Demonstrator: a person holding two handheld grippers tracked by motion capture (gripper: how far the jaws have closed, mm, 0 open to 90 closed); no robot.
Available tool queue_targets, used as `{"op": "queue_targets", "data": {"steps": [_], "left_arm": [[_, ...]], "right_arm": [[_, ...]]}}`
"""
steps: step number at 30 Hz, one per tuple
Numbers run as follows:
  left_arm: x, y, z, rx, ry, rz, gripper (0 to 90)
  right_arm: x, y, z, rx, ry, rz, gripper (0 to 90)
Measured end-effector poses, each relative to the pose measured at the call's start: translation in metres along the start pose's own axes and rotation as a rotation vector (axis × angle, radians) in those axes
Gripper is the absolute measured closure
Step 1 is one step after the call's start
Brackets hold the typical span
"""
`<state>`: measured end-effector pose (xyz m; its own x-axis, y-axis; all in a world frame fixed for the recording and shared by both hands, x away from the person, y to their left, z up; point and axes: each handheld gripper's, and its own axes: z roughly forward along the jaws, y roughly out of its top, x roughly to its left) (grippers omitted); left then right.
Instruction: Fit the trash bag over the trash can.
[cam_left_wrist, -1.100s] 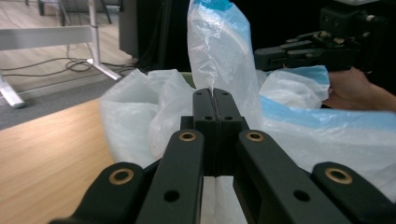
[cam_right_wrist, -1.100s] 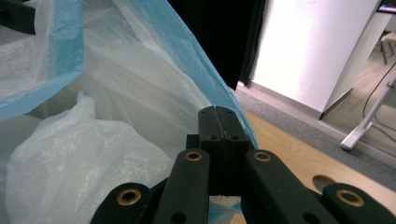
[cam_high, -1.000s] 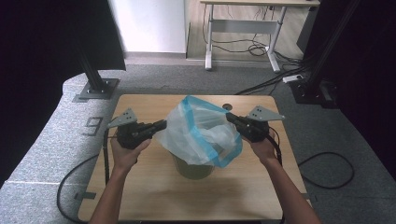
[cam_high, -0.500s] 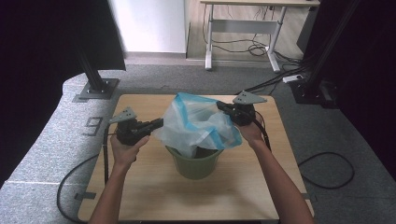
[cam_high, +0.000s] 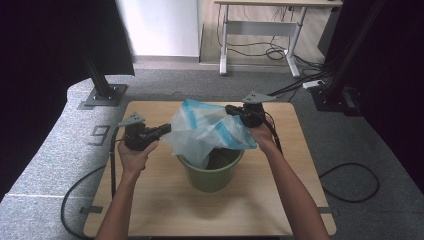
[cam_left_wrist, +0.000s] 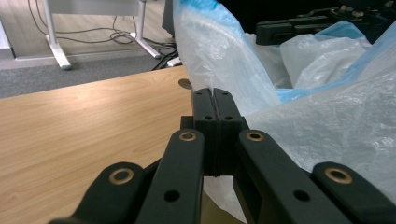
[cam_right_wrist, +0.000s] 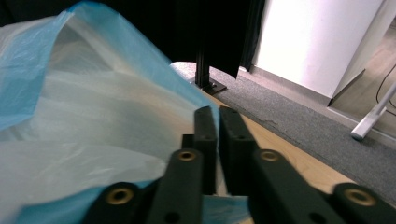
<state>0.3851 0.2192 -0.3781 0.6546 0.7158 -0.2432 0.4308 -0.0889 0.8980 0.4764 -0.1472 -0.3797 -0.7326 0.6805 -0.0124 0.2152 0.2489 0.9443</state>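
Note:
A green bucket (cam_high: 212, 175) stands in the middle of the wooden table (cam_high: 150, 200). A clear plastic bag with a blue rim (cam_high: 200, 132) (cam_left_wrist: 327, 121) (cam_right_wrist: 93, 116) hangs over its mouth, stretched between both grippers. At the bag's left side, my left gripper (cam_high: 167, 128) (cam_left_wrist: 215, 93) is shut on the film. My right gripper (cam_high: 229, 108) (cam_right_wrist: 217, 112) is at the bag's far upper rim. Its jaws have just been opening and a narrow gap shows between them. The blue rim meets the tip of one jaw; whether film lies in the gap I cannot tell.
A desk frame with cables (cam_high: 260, 30) stands beyond the table. A black stand's base (cam_high: 102, 95) sits on the carpet at the far left, and a cable loop (cam_high: 350, 185) lies on the floor at the right. Bare wood lies in front of the bucket.
My right gripper has swung from the bag's right side toward the far middle, carrying the rim with it, and its jaws have parted slightly. The bucket's near rim now shows more.

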Motion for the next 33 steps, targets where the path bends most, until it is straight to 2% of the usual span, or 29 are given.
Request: {"op": "queue_targets", "data": {"steps": [2,5,6,7,8,10,11,12,14,17,21,25,30,33], "left_arm": [[0.0,-0.001,0.001,0.002,-0.002,0.003,90.0],[-0.001,-0.003,0.003,0.006,-0.004,0.007,90.0],[-0.001,-0.004,0.003,0.004,-0.005,0.006,90.0],[-0.001,-0.004,0.003,0.004,-0.005,0.006,90.0],[-0.002,-0.005,0.003,-0.002,-0.007,0.002,90.0],[-0.002,-0.005,0.003,-0.004,-0.006,0.003,90.0],[-0.003,-0.006,0.002,-0.004,-0.003,0.006,90.0],[-0.003,-0.006,0.001,-0.003,-0.001,0.006,90.0],[-0.003,-0.007,0.001,-0.003,0.002,0.006,90.0],[-0.003,-0.008,-0.002,-0.003,0.013,0.008,90.0],[-0.004,-0.009,-0.006,-0.013,0.021,0.004,90.0],[-0.004,-0.011,-0.008,-0.014,0.033,0.006,90.0],[-0.005,-0.012,-0.006,-0.01,0.049,0.007,90.0],[-0.006,-0.013,-0.005,-0.014,0.059,0.005,90.0]], "right_arm": [[-0.002,0.0,-0.004,-0.012,-0.034,0.016,71.3],[-0.009,0.006,-0.021,-0.075,-0.071,0.058,61.3],[-0.011,0.008,-0.028,-0.102,-0.078,0.07,60.4],[-0.011,0.008,-0.028,-0.102,-0.078,0.07,60.4],[-0.016,0.013,-0.044,-0.144,-0.08,0.094,59.1],[-0.016,0.014,-0.048,-0.145,-0.081,0.095,58.8],[-0.013,0.015,-0.061,-0.138,-0.081,0.072,57.6],[-0.011,0.015,-0.067,-0.131,-0.068,0.071,57.1],[-0.009,0.015,-0.071,-0.126,-0.057,0.068,56.6],[0.004,0.011,-0.088,-0.087,-0.051,0.021,55.6],[0.018,0.002,-0.104,-0.053,-0.021,0.003,52.9],[0.032,-0.009,-0.119,-0.043,-0.008,0.009,45.9],[0.042,-0.016,-0.136,-0.062,0.016,0.03,43.0],[0.048,-0.022,-0.136,-0.027,0.026,0.037,40.6]]}}
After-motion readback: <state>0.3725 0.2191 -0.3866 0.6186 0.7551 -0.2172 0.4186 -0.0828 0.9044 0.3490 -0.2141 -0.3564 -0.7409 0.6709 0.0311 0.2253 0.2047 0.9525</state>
